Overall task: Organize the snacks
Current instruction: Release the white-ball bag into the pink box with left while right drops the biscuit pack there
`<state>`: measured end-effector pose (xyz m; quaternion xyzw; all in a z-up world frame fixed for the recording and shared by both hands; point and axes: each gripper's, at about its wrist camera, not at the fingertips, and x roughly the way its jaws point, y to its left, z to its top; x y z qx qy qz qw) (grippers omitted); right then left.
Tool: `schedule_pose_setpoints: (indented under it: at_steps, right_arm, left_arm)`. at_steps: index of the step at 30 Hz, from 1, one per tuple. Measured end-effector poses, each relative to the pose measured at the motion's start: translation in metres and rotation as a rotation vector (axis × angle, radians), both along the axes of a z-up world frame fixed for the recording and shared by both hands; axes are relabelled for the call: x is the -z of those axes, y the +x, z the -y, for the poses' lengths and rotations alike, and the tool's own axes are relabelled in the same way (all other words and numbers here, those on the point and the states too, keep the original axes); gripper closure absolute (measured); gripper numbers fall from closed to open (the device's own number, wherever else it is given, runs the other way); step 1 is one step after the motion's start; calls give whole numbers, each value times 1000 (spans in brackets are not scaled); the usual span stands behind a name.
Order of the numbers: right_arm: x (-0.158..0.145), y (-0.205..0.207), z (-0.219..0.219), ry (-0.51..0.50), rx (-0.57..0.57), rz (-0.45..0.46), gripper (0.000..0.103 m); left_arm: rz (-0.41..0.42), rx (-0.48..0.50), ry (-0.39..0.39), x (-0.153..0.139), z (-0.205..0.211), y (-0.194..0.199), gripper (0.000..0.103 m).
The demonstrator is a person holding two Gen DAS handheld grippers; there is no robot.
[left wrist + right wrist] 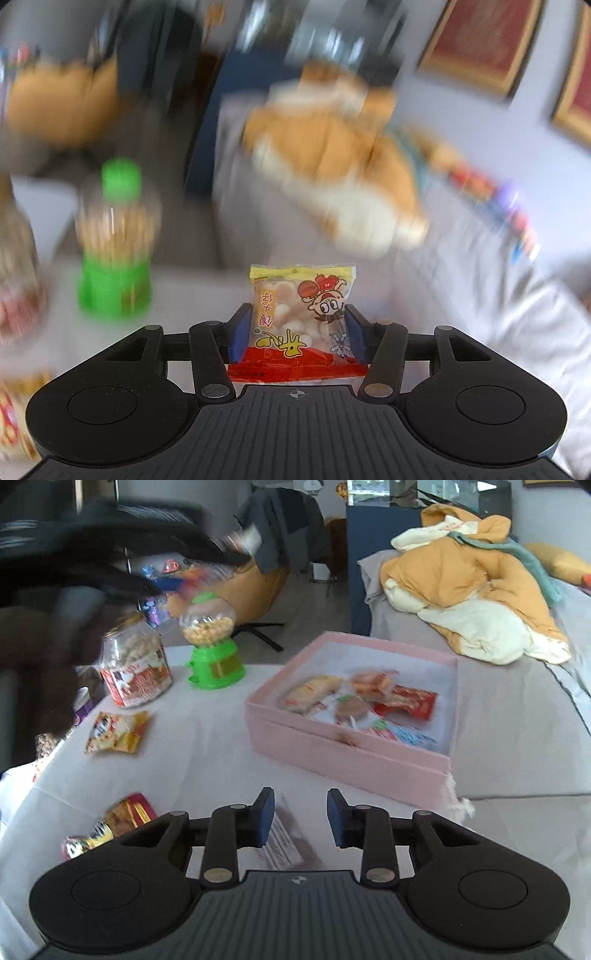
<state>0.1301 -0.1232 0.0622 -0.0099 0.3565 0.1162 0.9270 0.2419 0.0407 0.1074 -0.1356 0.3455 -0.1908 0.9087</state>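
Left wrist view: my left tongs point(295, 332) pinch a crinkly yellow-and-red puff packet point(303, 317) by its sides, lifted off the counter — light, crushable, slippery film. Right tongs point(301, 818) spread around a blurred wrapper point(280, 842) — grip uncertain.

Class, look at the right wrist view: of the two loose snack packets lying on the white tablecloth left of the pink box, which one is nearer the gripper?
The red-and-gold packet beside the right gripper's left arm; the yellow packet lies farther off, below the jar.
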Motion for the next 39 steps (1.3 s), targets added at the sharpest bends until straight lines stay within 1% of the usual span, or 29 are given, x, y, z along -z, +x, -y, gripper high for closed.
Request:
schedule_pose_setpoints:
  at_steps: [1, 4, 6, 7, 8, 9, 10, 12, 13, 14, 15, 16, 17, 18, 21, 23, 25, 26, 27, 28, 29, 30, 31, 32, 33, 34, 36, 38, 39]
  right_arm:
    - [4, -2, 2, -17, 8, 2, 69]
    - [16, -6, 5, -61, -3, -9, 56]
    - [25, -3, 3, -72, -19, -33, 44]
    - [28, 0, 0, -85, -26, -42, 40]
    - [31, 2, -3, -96, -34, -44, 33]
    - [32, 4, -5, -101, -42, -40, 30]
    - [35, 6, -8, -97, -51, -37, 30]
    - [42, 16, -13, -84, -58, -62, 30]
    - [47, 20, -17, -80, -63, -76, 30]
    - [51, 24, -20, -85, -67, -83, 30]
    - [56, 28, -25, -103, -67, -87, 30]
    - [60, 30, -28, -120, -62, -93, 30]
    - [63, 32, -30, -126, -55, -96, 30]
    - [63, 32, -30, -120, -47, -91, 30]
    - [63, 32, -28, -103, -45, -94, 30]
    - [64, 34, -27, -99, -46, -89, 30]
    - [61, 35, -31, -99, -65, -93, 48]
    - [58, 34, -34, -101, -82, -99, 64]
    - [56, 33, -37, -109, -93, -106, 66]
    - [54, 31, -40, -116, -106, -113, 67]
    - [52, 29, -41, -112, -119, -116, 67]
    - [49, 27, -41, -106, -125, -118, 67]
    - [45, 24, -40, -97, -125, -116, 67]
    - [40, 22, -38, -83, -124, -109, 67]
    - [32, 21, -34, -61, -121, -97, 67]
    - [25, 21, -31, -42, -114, -87, 67]
    - [6, 23, -24, 2, -97, -59, 67]
    - [-16, 32, -16, 20, -71, -11, 67]
    - [-28, 41, -12, 14, -47, 18, 67]
  left_arm:
    - [-20, 16, 11, 10, 0, 2, 45]
    - [-5, 70, 0, 22, 2, -10, 45]
    - [31, 128, 6, 21, 3, -21, 45]
    - [48, 146, 13, 17, 3, -27, 45]
    - [75, 167, 2, 15, 3, -32, 45]
    - [119, 205, -49, 11, 2, -37, 45]
    - [167, 217, -121, 6, 0, -41, 45]
    - [258, 171, -218, 4, 4, -42, 43]
    - [299, 151, -224, 10, 11, -38, 42]
    - [294, 133, -162, 20, 21, -29, 42]
    - [235, 117, -69, 31, 31, -18, 45]
    - [159, 109, -1, 44, 37, -6, 45]
    - [96, 116, 22, 55, 37, 2, 49]
    - [112, 128, -16, 59, 32, 2, 47]
    - [100, 117, -144, 54, 14, -1, 48]
    - [121, 118, -206, 45, -2, -11, 48]
    - [96, 85, -224, 38, -15, -20, 48]
    - [65, 63, -221, 36, -23, -27, 49]
    - [57, 55, -211, 35, -29, -37, 49]
    - [61, 46, -192, 33, -34, -43, 49]
    - [68, 23, -147, 31, -40, -53, 49]
    - [78, -22, -75, 31, -42, -67, 49]
    - [85, -65, -23, 29, -47, -77, 49]
    - [88, -125, 24, 31, -49, -89, 49]
    - [78, -194, 52, 35, -50, -103, 49]
    - [65, -232, 54, 39, -52, -114, 49]
    - [38, -273, 16, 50, -56, -138, 50]
    - [5, -268, -14, 60, -56, -153, 50]
    - [-8, -257, -10, 65, -54, -159, 50]
